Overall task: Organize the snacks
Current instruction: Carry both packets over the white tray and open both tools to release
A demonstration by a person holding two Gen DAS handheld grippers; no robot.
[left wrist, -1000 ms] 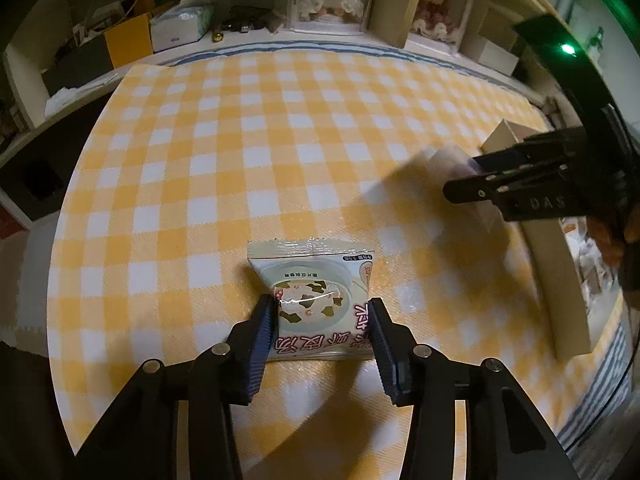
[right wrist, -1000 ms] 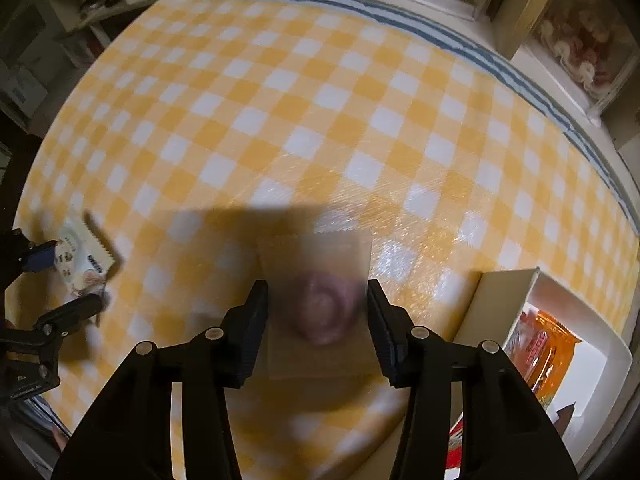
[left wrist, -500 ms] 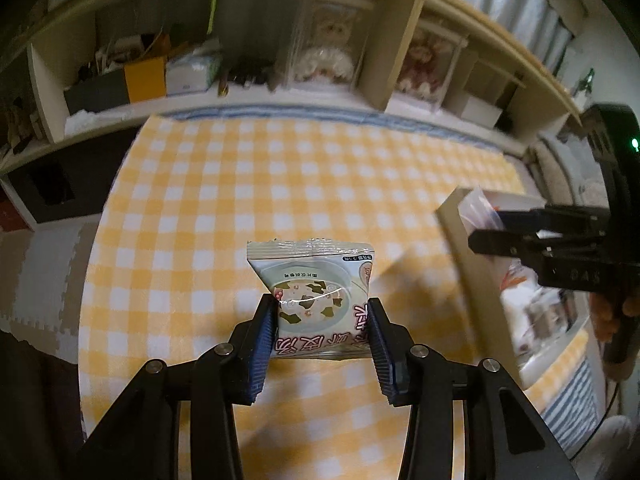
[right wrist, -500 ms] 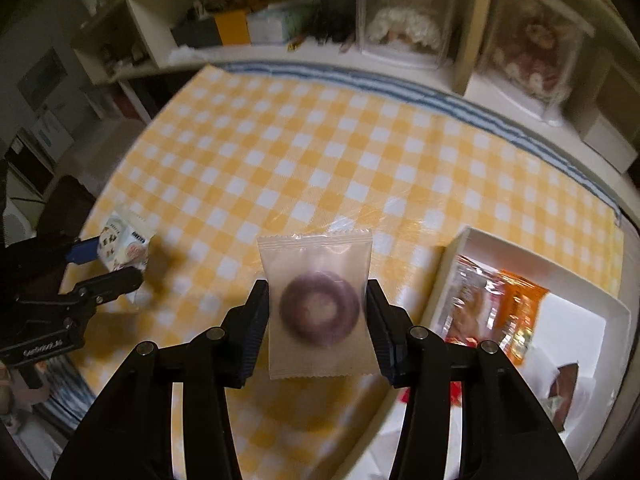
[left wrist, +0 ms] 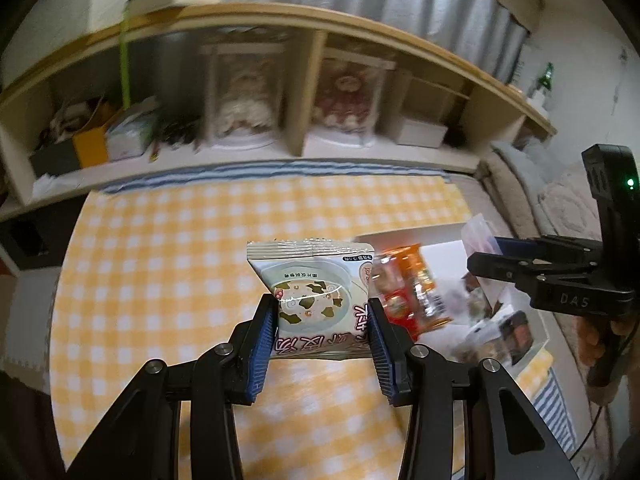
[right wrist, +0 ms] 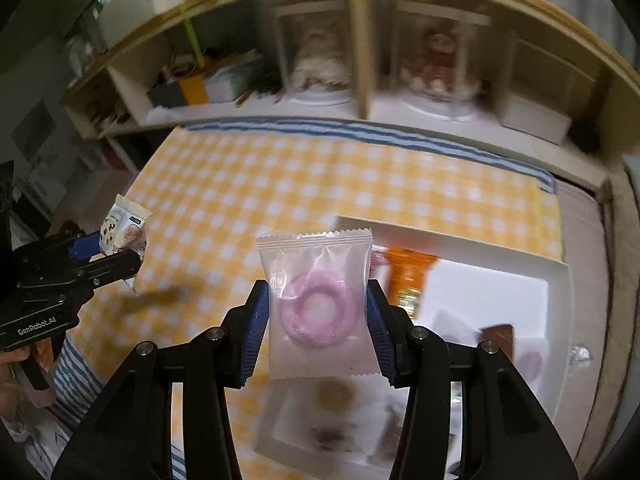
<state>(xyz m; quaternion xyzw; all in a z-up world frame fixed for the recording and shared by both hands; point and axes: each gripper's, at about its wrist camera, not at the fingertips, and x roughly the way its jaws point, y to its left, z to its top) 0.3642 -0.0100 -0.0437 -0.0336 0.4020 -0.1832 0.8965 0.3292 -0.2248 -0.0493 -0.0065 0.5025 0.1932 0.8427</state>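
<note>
Soup packet [left wrist: 310,280]: glossy printed film, crimped top seal. Doughnut bag [right wrist: 318,276]: clear, faintly frosted plastic, serrated top edge, creased and shiny. Left hand-held gripper [left wrist: 322,336] and right hand-held gripper [right wrist: 318,332]: matt black plastic, metal screw heads, ribbed blue pads [left wrist: 262,340]. Bench [left wrist: 160,260]: yellow-and-white check cloth, matt. Tray [right wrist: 560,280]: smooth white, material unclear. Shelf [left wrist: 304,20]: pale wood, smooth.
</note>
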